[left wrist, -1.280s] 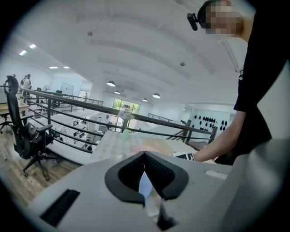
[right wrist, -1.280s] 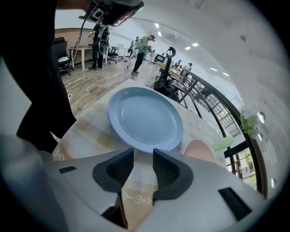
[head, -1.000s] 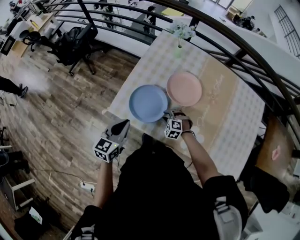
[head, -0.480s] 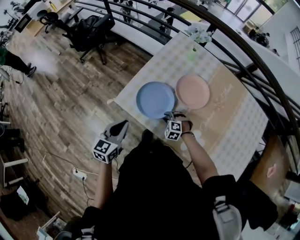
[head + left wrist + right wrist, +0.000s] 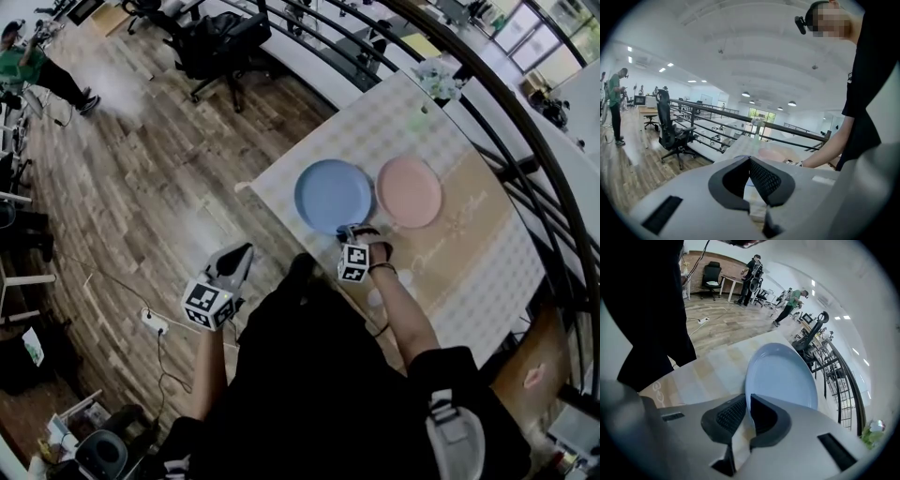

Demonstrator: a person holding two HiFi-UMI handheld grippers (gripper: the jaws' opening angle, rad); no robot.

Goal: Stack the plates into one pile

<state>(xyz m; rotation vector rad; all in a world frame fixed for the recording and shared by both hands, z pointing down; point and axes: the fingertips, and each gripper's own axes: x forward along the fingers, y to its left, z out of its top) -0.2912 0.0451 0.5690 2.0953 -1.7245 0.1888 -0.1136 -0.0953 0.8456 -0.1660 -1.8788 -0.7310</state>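
Blue plate [image 5: 333, 195] lies on the table [image 5: 469, 244] beside the pink plate [image 5: 409, 191]. The right gripper [image 5: 345, 232], jaws just closing, pinches its near rim, likely to lift it across. The left gripper [image 5: 239, 255] hangs clenched, empty.

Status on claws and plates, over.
Right claw just closed on rim of blue plate. Left claw shut, empty. Pink plate alongside, bare; nothing between them.

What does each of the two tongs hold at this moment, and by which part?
The right tongs have just been closing and now pinch the blue plate by its near rim. The left tongs hold nothing.
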